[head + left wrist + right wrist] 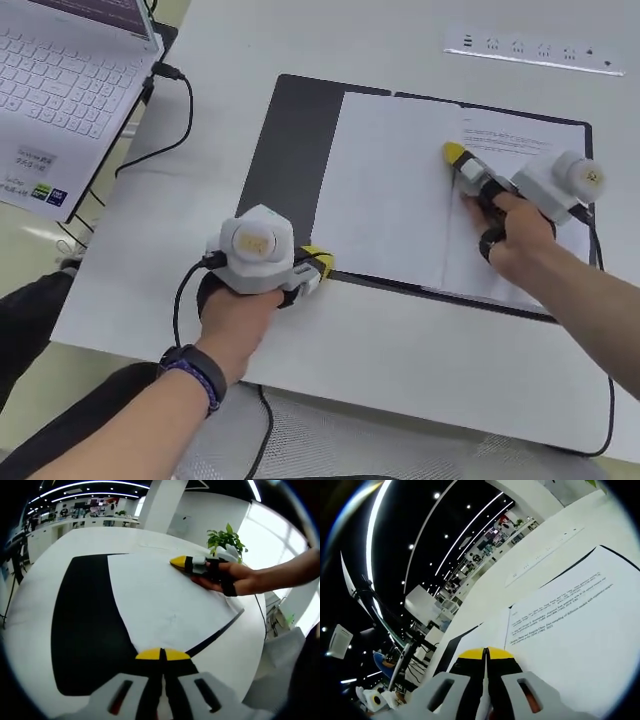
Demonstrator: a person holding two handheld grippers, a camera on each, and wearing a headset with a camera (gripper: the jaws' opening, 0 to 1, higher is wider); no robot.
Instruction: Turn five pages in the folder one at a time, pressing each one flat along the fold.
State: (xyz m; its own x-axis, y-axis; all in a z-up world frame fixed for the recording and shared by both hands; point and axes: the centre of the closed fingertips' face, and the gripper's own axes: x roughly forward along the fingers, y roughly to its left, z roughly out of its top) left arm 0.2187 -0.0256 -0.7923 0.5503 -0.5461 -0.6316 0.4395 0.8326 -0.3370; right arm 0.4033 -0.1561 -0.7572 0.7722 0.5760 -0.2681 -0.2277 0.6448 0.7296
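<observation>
Head view: folder (295, 150) open flat, blank pg (390, 200) left, printed pg (520, 135) right; L gripper (322, 262), R gripper (452, 153) both clenched.

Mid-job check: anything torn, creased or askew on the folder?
Nothing stands out. The folder lies open flat, its pages smooth and untorn; the right tongs rest shut near the fold, the left tongs shut at the folder's near edge.

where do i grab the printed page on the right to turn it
Pinch the printed page at its free outer edge near the top right corner, coming from the right. It lies flat, bound at the fold, so probably only that edge lifts.
</observation>
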